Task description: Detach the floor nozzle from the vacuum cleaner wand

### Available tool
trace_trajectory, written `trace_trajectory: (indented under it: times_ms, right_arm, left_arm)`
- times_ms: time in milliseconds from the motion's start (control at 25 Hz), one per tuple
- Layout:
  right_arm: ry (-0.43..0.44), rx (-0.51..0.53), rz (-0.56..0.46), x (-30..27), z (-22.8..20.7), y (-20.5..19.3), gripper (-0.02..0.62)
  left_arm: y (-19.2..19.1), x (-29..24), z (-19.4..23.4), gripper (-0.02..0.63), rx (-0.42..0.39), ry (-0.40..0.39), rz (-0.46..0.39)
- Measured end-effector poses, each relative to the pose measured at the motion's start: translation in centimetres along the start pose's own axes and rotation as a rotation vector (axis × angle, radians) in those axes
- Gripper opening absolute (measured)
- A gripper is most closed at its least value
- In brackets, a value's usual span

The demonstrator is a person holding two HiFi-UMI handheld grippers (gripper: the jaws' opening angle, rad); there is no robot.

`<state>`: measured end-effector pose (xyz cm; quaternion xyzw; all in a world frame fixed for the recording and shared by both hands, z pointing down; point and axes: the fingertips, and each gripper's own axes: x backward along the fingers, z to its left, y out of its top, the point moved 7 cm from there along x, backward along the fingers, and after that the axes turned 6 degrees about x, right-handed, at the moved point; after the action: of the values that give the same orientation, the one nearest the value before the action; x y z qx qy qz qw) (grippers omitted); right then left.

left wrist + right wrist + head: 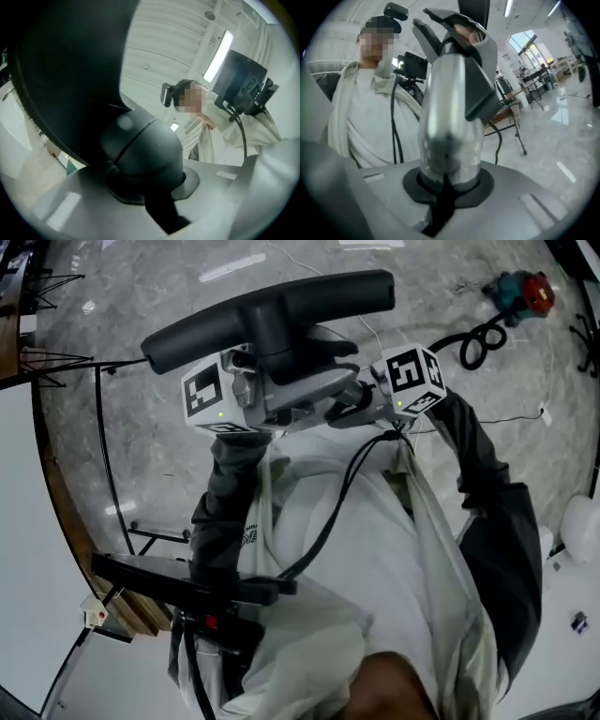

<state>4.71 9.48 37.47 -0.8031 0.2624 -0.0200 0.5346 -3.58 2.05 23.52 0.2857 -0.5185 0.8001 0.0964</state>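
The black T-shaped floor nozzle (272, 310) is held up in front of the person's chest. My left gripper (281, 404) is shut on its rounded dark neck (140, 154), and the wide nozzle head (70, 70) fills the upper left of the left gripper view. My right gripper (370, 404) is shut on the shiny silver wand tube (447, 136), which stands up between its jaws. A grey collar with a latch (480, 75) wraps the tube's far end, with a black part above it. I cannot tell whether nozzle and wand are still joined.
A red and teal vacuum body (520, 292) with a coiled black hose (483, 338) lies on the marble floor at far right. A black metal frame (103, 446) and wooden shelving stand at left. A black chest-mounted device (187, 582) with cables hangs on the person's pale jacket.
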Motion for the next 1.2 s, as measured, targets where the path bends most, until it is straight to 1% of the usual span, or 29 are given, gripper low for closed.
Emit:
trace_trajectory:
  times_ms: [40, 80, 120, 160, 200, 280, 320, 360, 400, 440, 480, 520, 560, 640, 680, 720, 760, 800, 840, 880, 920, 960, 1000, 1040, 1080, 1120, 1160, 1200]
  right_arm:
    - [-0.075, -0.016, -0.005, 0.0, -0.4, 0.0, 0.038]
    - [-0.172, -0.028, -0.003, -0.2, -0.8, 0.0, 0.038]
    - [-0.286, -0.037, 0.006, -0.4, -1.2, -0.1, 0.038]
    - [-0.419, -0.043, 0.019, -0.7, -1.6, -0.2, 0.038]
    - [-0.567, -0.049, 0.037, -0.9, -2.1, -0.5, 0.038]
    - [-0.86, -0.054, 0.085, -1.2, -3.2, -1.0, 0.04]
    - [-0.976, -0.054, 0.114, -1.3, -3.7, -1.2, 0.039]
    - [-1.058, -0.052, 0.145, -1.3, -4.1, -1.4, 0.04]
    - [-1.107, -0.047, 0.176, -1.2, -4.5, -1.5, 0.04]
    - [-1.127, -0.037, 0.202, -1.1, -4.6, -1.5, 0.04]
    - [-1.12, -0.018, 0.216, -1.1, -4.7, -1.4, 0.04]
    - [-1.085, 0.01, 0.215, -1.1, -4.6, -1.3, 0.04]
    - [-1.023, 0.043, 0.203, -1.1, -4.3, -1.2, 0.041]
    - [-0.847, 0.1, 0.178, -1.1, -3.5, -1.1, 0.042]
    - [-0.747, 0.118, 0.169, -1.0, -3.0, -1.2, 0.043]
    - [-0.649, 0.128, 0.162, -0.8, -2.6, -1.3, 0.043]
    - [-0.559, 0.13, 0.155, -0.8, -2.2, -1.5, 0.044]
    - [-0.481, 0.125, 0.148, -0.7, -1.9, -1.7, 0.044]
    - [-0.42, 0.115, 0.14, -0.8, -1.7, -1.9, 0.046]
    - [-0.385, 0.102, 0.132, -0.9, -1.8, -2.2, 0.046]
    - [-0.382, 0.087, 0.123, -0.9, -2.1, -2.3, 0.046]
    - [-0.42, 0.068, 0.116, -0.8, -2.4, -2.4, 0.046]
    - [-0.496, 0.044, 0.113, -0.7, -2.8, -2.4, 0.044]
    - [-0.604, 0.018, 0.116, -0.5, -3.0, -2.4, 0.043]
    - [-0.73, -0.006, 0.129, -0.3, -3.2, -2.4, 0.041]
    - [-0.857, -0.023, 0.148, -0.3, -3.4, -2.4, 0.041]
    - [-0.967, -0.032, 0.171, -0.4, -3.7, -2.5, 0.041]
    - [-1.05, -0.035, 0.195, -0.6, -4.0, -2.6, 0.041]
  left_arm:
    - [0.2, 0.1, 0.7, 0.071, 0.017, 0.056, -0.011]
    - [0.3, 0.3, 1.2, 0.071, 0.031, 0.116, -0.016]
    - [0.4, 0.6, 1.6, 0.069, 0.043, 0.18, -0.013]
    - [0.3, 0.9, 2.0, 0.069, 0.053, 0.251, -0.005]
    - [0.2, 1.3, 2.3, 0.069, 0.059, 0.333, 0.003]
    - [0.0, 2.2, 3.1, 0.071, 0.061, 0.539, 0.01]
    - [-0.2, 2.8, 3.4, 0.071, 0.059, 0.651, 0.003]
    - [-0.3, 3.3, 3.6, 0.071, 0.059, 0.741, -0.008]
    - [-0.3, 3.8, 3.8, 0.071, 0.057, 0.793, -0.022]
    - [-0.3, 4.1, 3.7, 0.071, 0.051, 0.801, -0.034]
    - [-0.2, 4.2, 3.5, 0.071, 0.039, 0.769, -0.041]
    - [0.0, 4.1, 3.1, 0.071, 0.019, 0.699, -0.04]
    - [0.0, 3.7, 2.4, 0.072, -0.007, 0.599, -0.032]
    - [0.0, 2.6, 0.9, 0.074, -0.064, 0.366, -0.004]
    - [-0.1, 2.0, 0.3, 0.074, -0.089, 0.269, 0.013]
    - [-0.3, 1.4, -0.2, 0.077, -0.107, 0.196, 0.03]
    - [-0.6, 1.1, -0.4, 0.077, -0.115, 0.144, 0.043]
    - [-0.9, 0.9, -0.5, 0.077, -0.112, 0.106, 0.052]
    - [-1.1, 0.8, -0.5, 0.077, -0.1, 0.083, 0.056]
    - [-1.3, 1.0, -0.2, 0.077, -0.084, 0.084, 0.053]
    - [-1.3, 1.3, 0.2, 0.075, -0.066, 0.114, 0.041]
    - [-1.2, 1.6, 0.8, 0.075, -0.047, 0.171, 0.024]
    - [-1.2, 2.0, 1.4, 0.072, -0.028, 0.246, 0.006]
    - [-1.2, 2.2, 2.1, 0.072, -0.011, 0.332, -0.011]
    - [-1.2, 2.5, 2.7, 0.072, 0.003, 0.426, -0.026]
    - [-1.1, 2.8, 3.1, 0.072, 0.015, 0.53, -0.04]
    - [-1.1, 3.2, 3.4, 0.072, 0.025, 0.641, -0.054]
    - [-1.1, 3.7, 3.6, 0.072, 0.036, 0.751, -0.067]
